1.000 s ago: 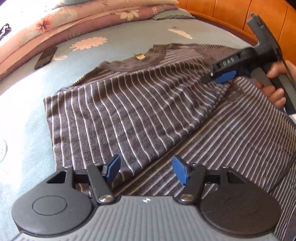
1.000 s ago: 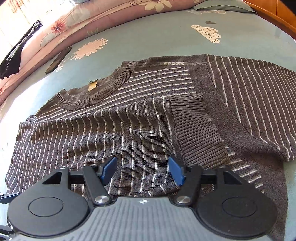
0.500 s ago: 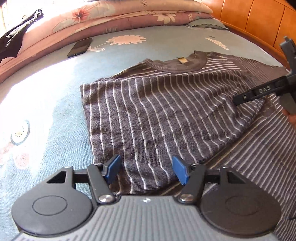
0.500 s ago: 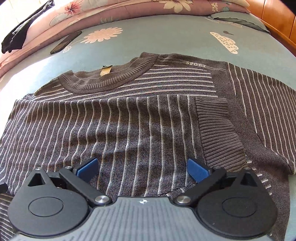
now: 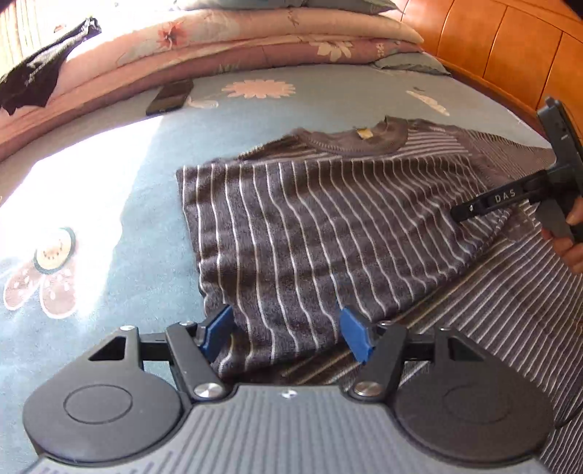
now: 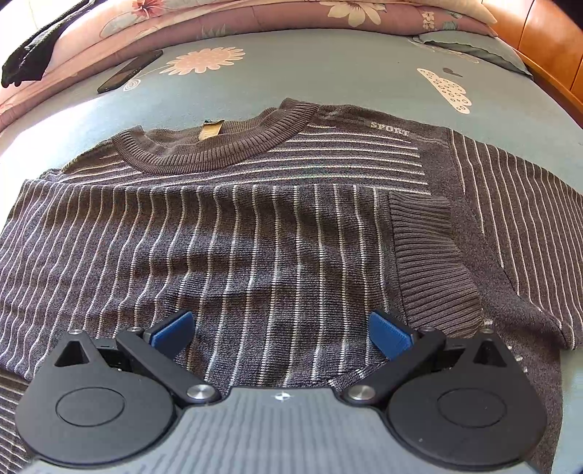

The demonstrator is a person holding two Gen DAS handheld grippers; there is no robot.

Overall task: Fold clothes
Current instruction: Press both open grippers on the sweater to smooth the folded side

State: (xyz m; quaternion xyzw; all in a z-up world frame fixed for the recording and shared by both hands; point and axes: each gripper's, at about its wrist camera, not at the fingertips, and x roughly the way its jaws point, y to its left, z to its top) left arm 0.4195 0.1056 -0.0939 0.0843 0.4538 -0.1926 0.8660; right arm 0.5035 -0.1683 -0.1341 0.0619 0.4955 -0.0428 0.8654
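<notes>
A dark grey sweater with thin white stripes [image 5: 328, 226] lies on the blue bedspread, collar [image 6: 215, 146] to the far side. One sleeve is folded across the chest, its ribbed cuff [image 6: 430, 255] at the right. My left gripper [image 5: 288, 333] is open, just above the sleeve's near edge, holding nothing. My right gripper [image 6: 280, 333] is open wide and empty above the folded sleeve; it also shows at the right edge of the left wrist view [image 5: 510, 200], held by a hand.
A black phone [image 5: 169, 96] lies on the bedspread [image 5: 109, 218] beyond the sweater. Pink floral quilts [image 5: 255, 32] are stacked at the far side with a black garment [image 5: 40, 73] on them. A wooden headboard [image 5: 510, 51] stands at the right.
The right gripper's jaws opened wide and let go of the sleeve. Both grippers drew back from the sweater; the left view swung left, showing more bedspread.
</notes>
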